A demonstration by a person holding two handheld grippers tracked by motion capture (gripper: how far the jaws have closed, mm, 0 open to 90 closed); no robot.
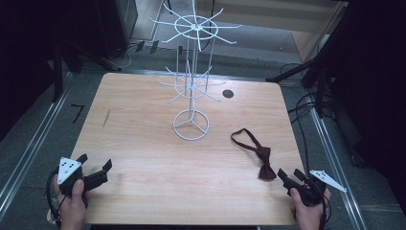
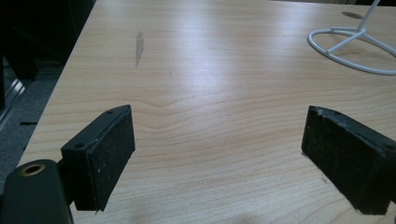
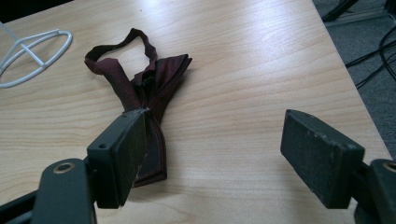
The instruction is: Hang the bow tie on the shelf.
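Observation:
A dark red bow tie (image 1: 258, 154) with its neck strap looped lies flat on the right part of the wooden table (image 1: 143, 143). In the right gripper view the bow tie (image 3: 149, 88) lies just ahead, its near end beside and partly behind the left pad (image 3: 126, 154). My right gripper (image 1: 293, 175) is open at the table's front right, just right of the tie. My left gripper (image 1: 95, 165) is open at the front left, its jaws wide over bare wood (image 2: 210, 130). A white wire display stand (image 1: 191, 86) with hook arms rises mid-table.
The stand's round wire base (image 1: 191, 125) sits on the table centre, also in the left gripper view (image 2: 355, 46). A dark round grommet (image 1: 228, 94) lies behind it. Cables (image 1: 306, 120) and dark equipment legs lie on the floor to the right.

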